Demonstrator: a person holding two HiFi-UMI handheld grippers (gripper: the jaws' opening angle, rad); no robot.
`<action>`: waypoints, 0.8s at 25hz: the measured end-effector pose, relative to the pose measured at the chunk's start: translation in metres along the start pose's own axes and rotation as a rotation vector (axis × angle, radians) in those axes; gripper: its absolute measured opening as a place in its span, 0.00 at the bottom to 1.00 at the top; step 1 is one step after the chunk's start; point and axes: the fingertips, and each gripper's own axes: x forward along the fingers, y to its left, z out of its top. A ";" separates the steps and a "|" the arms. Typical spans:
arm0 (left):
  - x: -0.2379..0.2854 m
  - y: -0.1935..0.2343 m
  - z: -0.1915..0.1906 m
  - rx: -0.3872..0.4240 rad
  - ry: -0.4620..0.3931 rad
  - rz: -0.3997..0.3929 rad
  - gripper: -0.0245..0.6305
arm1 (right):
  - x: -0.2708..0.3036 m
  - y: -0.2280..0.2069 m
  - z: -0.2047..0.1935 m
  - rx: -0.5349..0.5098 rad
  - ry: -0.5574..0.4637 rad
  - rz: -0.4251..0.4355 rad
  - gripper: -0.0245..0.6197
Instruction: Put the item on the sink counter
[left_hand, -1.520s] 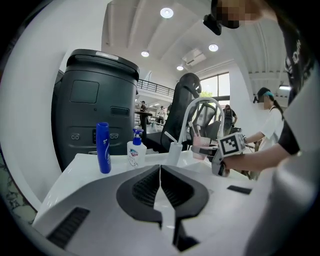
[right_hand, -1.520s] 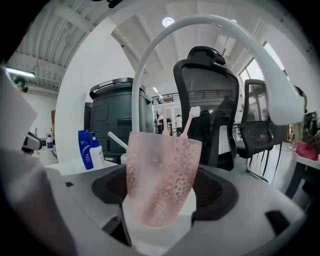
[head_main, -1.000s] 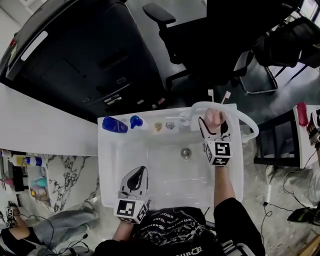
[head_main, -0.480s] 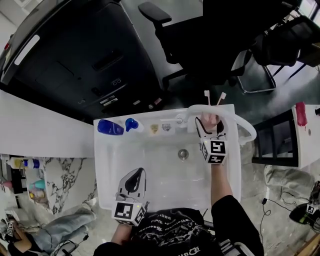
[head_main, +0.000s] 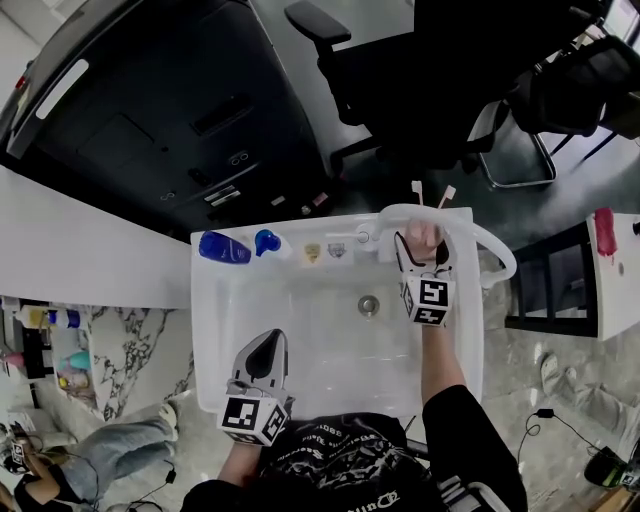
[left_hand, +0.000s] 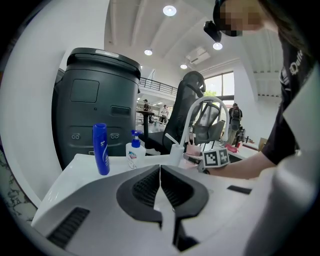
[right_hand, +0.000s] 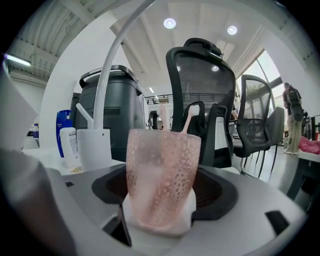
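Note:
A pink speckled cup (right_hand: 162, 175) holding two toothbrushes (head_main: 432, 193) stands between the dark pads of my right gripper (right_hand: 161, 202), which is shut on it. In the head view the cup (head_main: 425, 238) is at the back right corner of the white sink counter (head_main: 470, 330), under the arched white faucet (head_main: 495, 245), with my right gripper (head_main: 424, 262) reaching in from the near side. I cannot tell whether the cup's base rests on the counter. My left gripper (head_main: 264, 352) is shut and empty over the front left of the basin; its jaws meet in the left gripper view (left_hand: 160, 169).
A blue shampoo bottle (head_main: 224, 248) and a pump soap bottle (head_main: 268, 242) lie along the counter's back left. The drain (head_main: 369, 305) sits mid-basin. A white faucet base (right_hand: 93, 147) stands left of the cup. Behind the sink are a large black bin (head_main: 150, 110) and office chairs (head_main: 400, 70).
The head view wobbles slightly. My right gripper stays at the back right corner with the cup in it. My left gripper has drifted a little toward the near edge.

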 end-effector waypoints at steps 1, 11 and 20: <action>0.000 0.000 0.000 0.004 0.000 -0.001 0.05 | 0.000 0.001 -0.004 -0.004 0.009 0.000 0.60; -0.001 0.002 -0.007 0.002 0.012 0.007 0.05 | 0.002 0.003 -0.014 -0.005 0.052 0.003 0.59; -0.001 0.007 -0.012 -0.011 0.023 0.014 0.05 | -0.013 0.002 -0.008 0.094 0.041 0.017 0.73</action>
